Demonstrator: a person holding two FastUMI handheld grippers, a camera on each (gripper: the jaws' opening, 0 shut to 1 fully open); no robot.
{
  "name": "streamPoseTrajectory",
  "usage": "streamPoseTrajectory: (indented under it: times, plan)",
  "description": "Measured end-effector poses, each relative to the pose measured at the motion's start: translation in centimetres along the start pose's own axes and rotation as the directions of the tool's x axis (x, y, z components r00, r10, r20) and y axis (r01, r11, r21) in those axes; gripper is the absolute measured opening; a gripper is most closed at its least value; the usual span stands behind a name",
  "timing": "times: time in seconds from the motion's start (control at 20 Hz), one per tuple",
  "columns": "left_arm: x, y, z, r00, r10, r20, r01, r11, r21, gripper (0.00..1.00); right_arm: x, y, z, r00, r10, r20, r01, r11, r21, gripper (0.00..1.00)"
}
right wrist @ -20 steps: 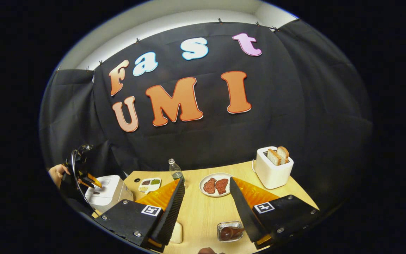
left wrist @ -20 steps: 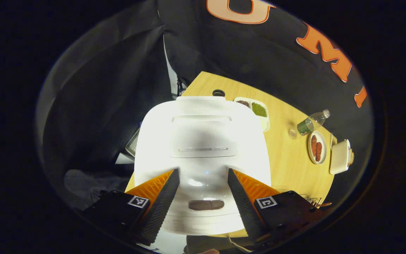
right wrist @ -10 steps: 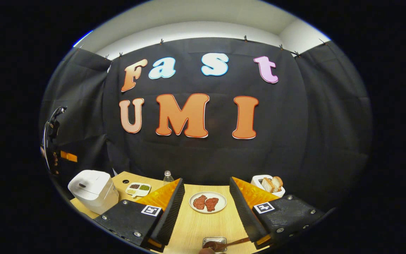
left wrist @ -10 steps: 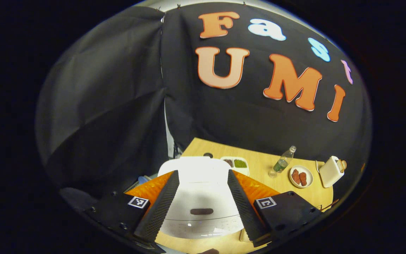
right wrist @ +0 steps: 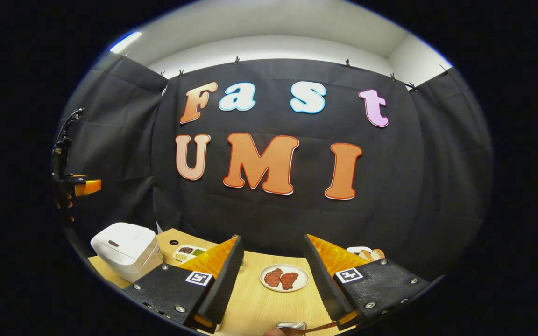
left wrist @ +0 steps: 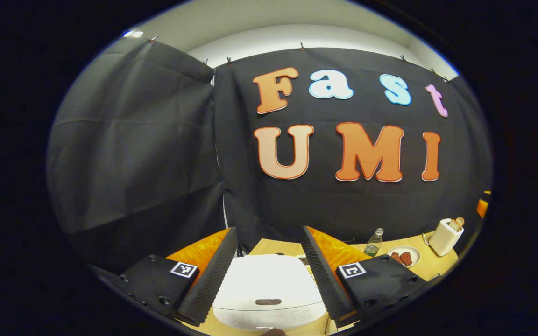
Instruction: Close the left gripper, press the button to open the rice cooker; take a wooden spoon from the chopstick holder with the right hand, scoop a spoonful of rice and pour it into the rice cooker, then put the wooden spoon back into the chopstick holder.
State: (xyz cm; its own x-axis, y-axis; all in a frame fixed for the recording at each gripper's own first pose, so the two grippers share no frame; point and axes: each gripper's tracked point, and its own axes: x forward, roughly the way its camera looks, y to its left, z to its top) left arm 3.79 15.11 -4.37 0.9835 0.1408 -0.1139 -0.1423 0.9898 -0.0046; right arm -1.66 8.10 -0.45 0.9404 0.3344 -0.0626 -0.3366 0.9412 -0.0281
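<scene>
1. The left gripper [left wrist: 269,261] hangs above the table [left wrist: 425,266] with its two fingers spread wide, nothing between them but air

2. The white rice cooker [left wrist: 269,291] sits straight below and ahead of that gap, lid down, its dark button [left wrist: 268,302] on the near face; the fingers are apart from it, not touching

3. In the right gripper view the same rice cooker [right wrist: 126,249] stands at the table's left end, well apart from the right gripper [right wrist: 269,270], and the left gripper [right wrist: 80,186] shows high above it (small and at the picture's edge, so its fingers are hard to read there)

4. The right gripper is also wide open and holds nothing; past its fingers lies a white plate [right wrist: 284,277] with two reddish pieces of meat on it

5. At the bottom edge, low between the right fingers, a small metal container [right wrist: 291,325] holds the wooden spoon [right wrist: 313,328], whose handle reaches toward the right finger; whether they touch I cannot tell

6. Farther back stand a divided dish [right wrist: 188,253], a bottle [left wrist: 374,242] and a toaster [left wrist: 444,235] with bread
</scene>
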Motion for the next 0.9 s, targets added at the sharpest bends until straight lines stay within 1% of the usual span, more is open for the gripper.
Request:
streamPoseTrajectory:
  times: [0.05, 0.15, 0.2, 0.25, 0.3, 0.35, 0.4, 0.5, 0.6, 0.8, 0.85, 0.9]
  plan:
    - [-0.3, -0.7, 0.7, 0.999, -0.006, 0.040, 0.005, 1.000, 0.006, 0.94, 0.1, 0.3, 0.0, 1.000, 0.001, 0.009, -0.001, 1.000, -0.002, 0.81]
    - [-1.2, -2.0, 2.1, 0.990, -0.020, 0.137, 0.016, 0.999, 0.030, 0.96, 0.3, 0.9, 0.2, 0.999, 0.005, 0.033, -0.005, 1.000, -0.006, 0.81]
    - [-1.7, -2.9, 2.7, 0.985, -0.030, 0.172, 0.024, 0.999, 0.041, 0.92, 0.2, 1.2, 0.4, 0.999, 0.006, 0.050, -0.005, 1.000, -0.003, 0.81]
    - [-2.0, -3.7, 2.8, 0.983, -0.035, 0.180, 0.028, 0.999, 0.042, 0.94, 0.5, 1.5, 0.6, 0.998, 0.008, 0.067, -0.008, 1.000, 0.005, 0.81]
    - [-2.4, -4.5, 2.6, 0.983, -0.044, 0.178, 0.038, 0.999, 0.038, 0.93, 0.4, 1.9, 0.8, 0.996, 0.010, 0.083, -0.011, 1.000, 0.012, 0.81]
    - [-2.9, -4.9, 2.3, 0.984, -0.034, 0.175, 0.029, 0.999, 0.031, 0.92, 0.5, 2.1, 1.0, 0.995, 0.009, 0.098, -0.010, 1.000, 0.013, 0.81]
    - [-3.3, -4.8, 2.0, 0.985, -0.014, 0.171, 0.011, 1.000, 0.020, 0.94, 0.6, 2.2, 1.2, 0.994, 0.004, 0.108, -0.004, 1.000, 0.004, 0.81]
    - [-4.2, -4.5, 2.3, 0.982, 0.029, 0.186, -0.029, 1.000, -0.001, 0.95, 0.8, 2.7, 1.1, 0.993, -0.002, 0.116, 0.005, 1.000, -0.026, 0.81]
    - [-4.7, -5.2, 2.5, 0.980, 0.027, 0.199, -0.027, 1.000, -0.002, 0.96, 0.8, 3.6, 0.7, 0.995, 0.011, 0.100, -0.006, 0.999, -0.041, 0.81]
    - [-5.0, -6.3, 2.4, 0.980, -0.015, 0.200, 0.009, 1.000, 0.027, 0.96, 1.1, 5.0, 0.4, 0.995, 0.038, 0.091, -0.038, 0.999, -0.002, 0.81]
    - [-5.0, -6.0, 2.5, 0.978, -0.005, 0.206, -0.002, 1.000, 0.031, 0.98, 2.1, 5.1, 0.8, 0.995, 0.038, 0.092, -0.038, 0.999, -0.003, 0.82]
    - [-5.0, -6.1, 2.6, 0.976, -0.004, 0.217, -0.004, 0.999, 0.037, 1.00, 2.1, 5.2, 0.7, 0.995, 0.038, 0.088, -0.037, 0.999, -0.008, 0.82]
